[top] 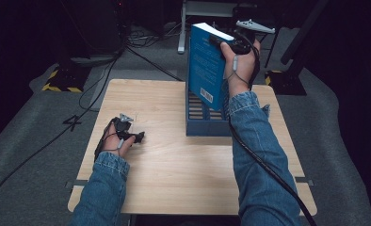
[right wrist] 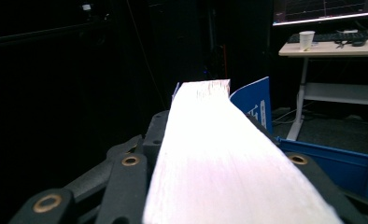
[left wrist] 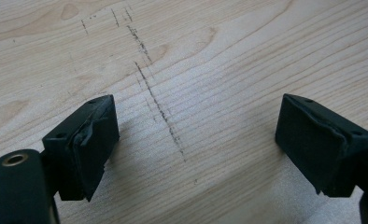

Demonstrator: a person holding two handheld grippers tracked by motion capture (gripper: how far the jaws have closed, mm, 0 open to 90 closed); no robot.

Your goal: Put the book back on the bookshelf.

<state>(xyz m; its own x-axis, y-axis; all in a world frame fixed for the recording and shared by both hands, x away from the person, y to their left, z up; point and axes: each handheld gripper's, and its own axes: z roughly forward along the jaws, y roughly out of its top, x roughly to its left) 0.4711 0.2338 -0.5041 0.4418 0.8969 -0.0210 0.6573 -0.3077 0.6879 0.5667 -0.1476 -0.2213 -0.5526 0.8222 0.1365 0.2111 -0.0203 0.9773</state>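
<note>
**Book gripped above blue rack**

Above the far right part of the table (top: 174, 165), the right gripper (top: 223, 41) is clamped on a blue book (top: 206, 66) at its top edge, holding it upright. Book's lower end sits in or just over the blue slotted rack (top: 200, 120); can't tell if it touches. Right gripper view: white page edge (right wrist: 219, 158) runs straight out between the jaws, blue cover (right wrist: 254, 103) flaring at the far end, rack wall (right wrist: 331, 161) at right. Back cover faces the camera: white barcode label (top: 206, 95) near the bottom corner, print lines unreadable. White lettering on the cover, illegible. Left gripper (top: 129, 138) rests on the table's left side, well apart from the book, jaws spread wide with nothing between them, bare wood with pencil marks (left wrist: 156, 105) beneath.
</note>
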